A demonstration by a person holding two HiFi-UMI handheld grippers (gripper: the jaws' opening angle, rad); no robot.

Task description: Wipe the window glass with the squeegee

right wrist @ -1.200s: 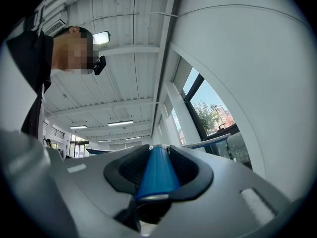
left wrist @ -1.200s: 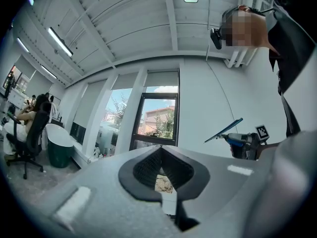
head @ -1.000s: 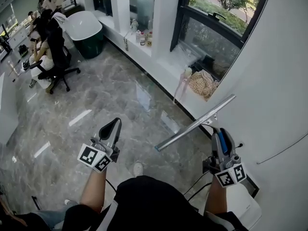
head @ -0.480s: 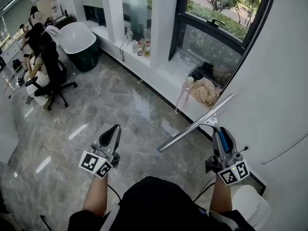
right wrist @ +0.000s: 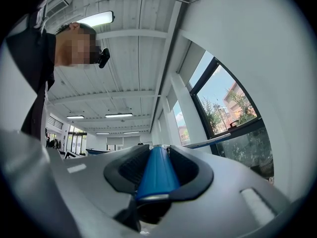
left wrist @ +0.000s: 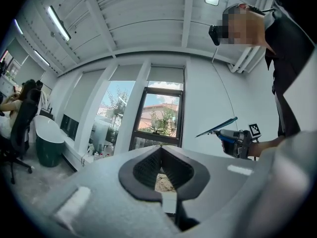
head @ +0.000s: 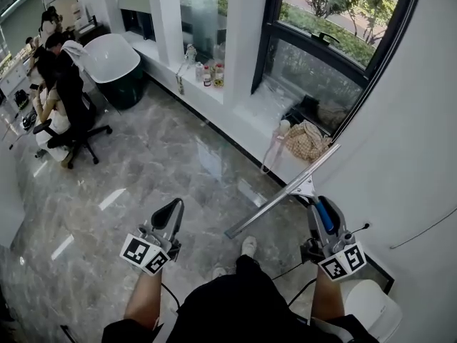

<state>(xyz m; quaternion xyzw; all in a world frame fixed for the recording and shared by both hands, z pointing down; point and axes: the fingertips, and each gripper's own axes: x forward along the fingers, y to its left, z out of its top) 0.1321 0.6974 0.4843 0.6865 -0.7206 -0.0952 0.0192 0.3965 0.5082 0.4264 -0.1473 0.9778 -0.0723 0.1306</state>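
right gripper [head: 319, 213] clamps squeegee [head: 285, 191] (blade slanting toward window [head: 325, 56]).

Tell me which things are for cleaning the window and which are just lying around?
For the job:
squeegee, held in the right claw
window glass

Just lying about:
bathtub
bottles
cloth
left claw, shut and holding nothing
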